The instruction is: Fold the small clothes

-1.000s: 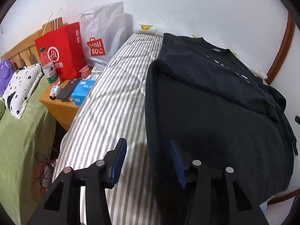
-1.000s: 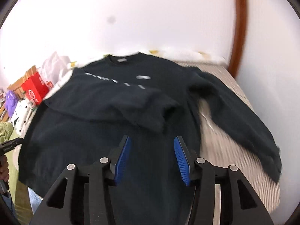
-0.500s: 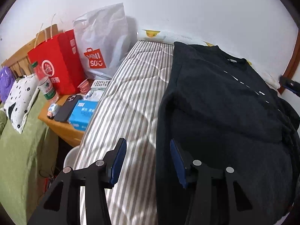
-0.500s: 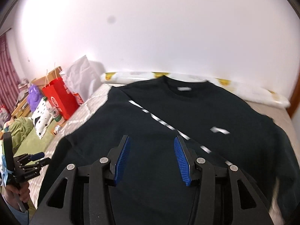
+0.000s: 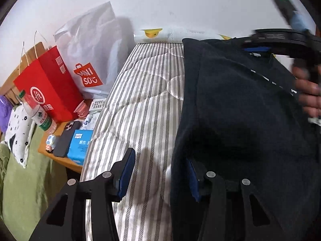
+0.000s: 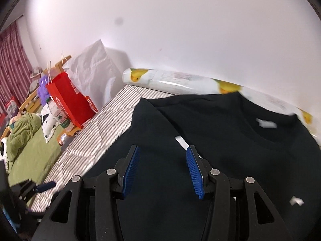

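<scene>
The black sweater (image 6: 230, 150) lies flat on the striped bed (image 5: 140, 104), one sleeve folded across. Both the left gripper (image 5: 158, 172) and right gripper (image 6: 162, 169) hang over it, fingers partly apart, holding nothing. Next, I think, grab an edge and fold.

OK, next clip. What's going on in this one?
A person is folding a black sweatshirt spread on a striped mattress, with a two-finger tool in each hand. One sleeve is already folded across the chest. The left tool hangs open over the sweatshirt's side edge, and the right tool hangs open above the chest. Neither is gripping fabric. Bags and clutter sit on a bedside table.
</scene>
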The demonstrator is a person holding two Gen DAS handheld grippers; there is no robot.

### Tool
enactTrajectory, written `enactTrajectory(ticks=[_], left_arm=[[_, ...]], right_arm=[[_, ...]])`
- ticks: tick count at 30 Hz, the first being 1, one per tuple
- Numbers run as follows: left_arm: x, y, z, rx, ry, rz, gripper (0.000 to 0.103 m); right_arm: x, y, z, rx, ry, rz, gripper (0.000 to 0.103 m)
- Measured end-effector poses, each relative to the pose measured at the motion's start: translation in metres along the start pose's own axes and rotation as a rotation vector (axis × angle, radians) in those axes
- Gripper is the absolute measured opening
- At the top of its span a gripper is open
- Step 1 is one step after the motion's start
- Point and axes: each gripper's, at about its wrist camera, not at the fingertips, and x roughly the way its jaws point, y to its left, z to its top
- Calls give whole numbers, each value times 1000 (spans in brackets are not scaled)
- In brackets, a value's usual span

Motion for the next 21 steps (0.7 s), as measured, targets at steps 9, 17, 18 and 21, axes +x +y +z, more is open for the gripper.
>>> enactTrajectory(ticks=[9,17,18,21], left_arm=[[10,9,4,-20,-8,-94,37],[14,18,3,-92,-21,-219,9],[13,19,3,-94,-25,-213,9],[14,23,2,-105,-23,-198,9]], right_arm=[[89,14,33,-24,86,18,48],[110,21,48,-64,74,49,12],[108,24,51,-75,65,57,12],[100,32,63,-88,18,101,11]])
